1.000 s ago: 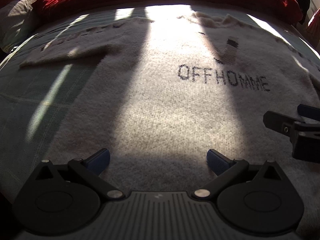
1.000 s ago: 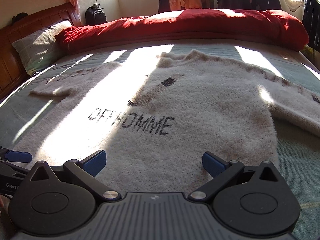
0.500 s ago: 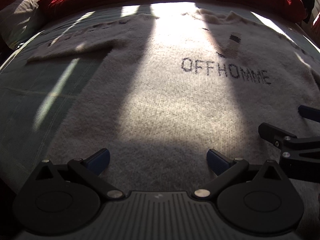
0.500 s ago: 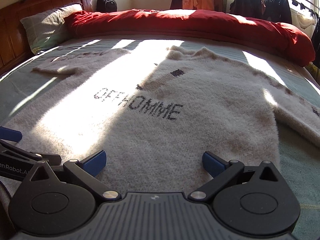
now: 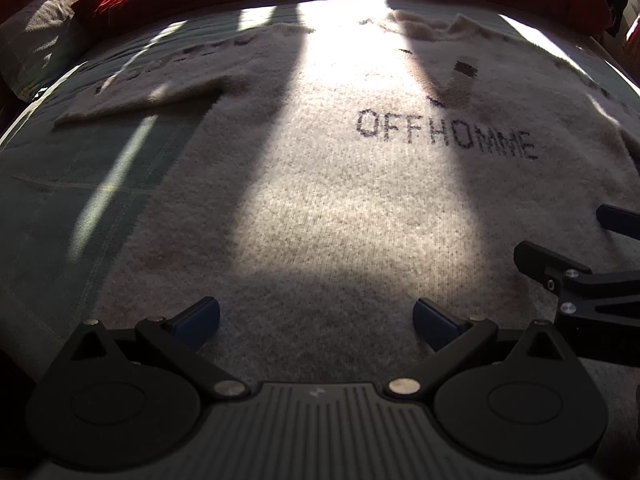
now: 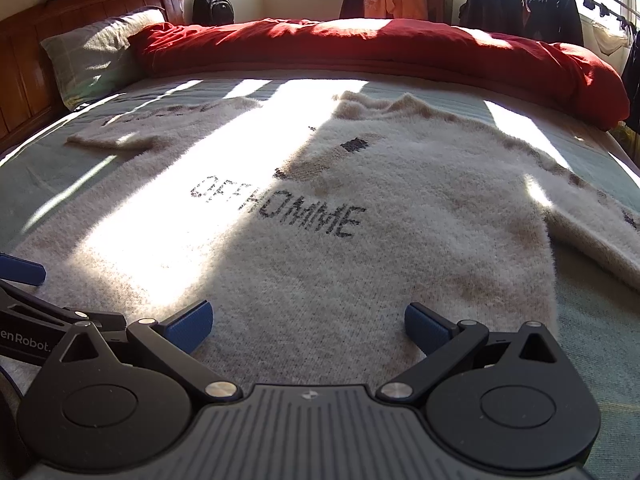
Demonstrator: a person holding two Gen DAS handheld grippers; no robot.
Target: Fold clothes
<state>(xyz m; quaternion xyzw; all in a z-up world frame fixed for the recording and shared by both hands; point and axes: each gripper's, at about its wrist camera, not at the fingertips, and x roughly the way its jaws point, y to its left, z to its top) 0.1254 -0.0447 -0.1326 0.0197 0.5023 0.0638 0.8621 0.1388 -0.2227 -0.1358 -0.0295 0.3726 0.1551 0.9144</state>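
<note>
A cream fuzzy sweater (image 5: 320, 184) (image 6: 360, 240) with black "OFFHOMME" lettering lies flat and face up on the bed, sleeves spread to both sides. My left gripper (image 5: 316, 318) is open over the sweater's lower hem area, left of centre, nothing between its blue pads. My right gripper (image 6: 308, 322) is open too, low over the hem at the right part of the body. In the left wrist view the right gripper (image 5: 576, 248) shows at the right edge. In the right wrist view the left gripper (image 6: 24, 292) shows at the left edge.
The bed has a grey-green sheet (image 6: 48, 168). A red duvet (image 6: 360, 48) is rolled along the far side, with a pillow (image 6: 96, 56) and wooden headboard (image 6: 24, 52) at far left. Clothes hang on a rack (image 6: 540, 8) at back right. Strong sun stripes cross the sweater.
Both grippers have come lower and closer to the sweater's hem, and the right wrist view has tilted up and swung right. Both stay open.
</note>
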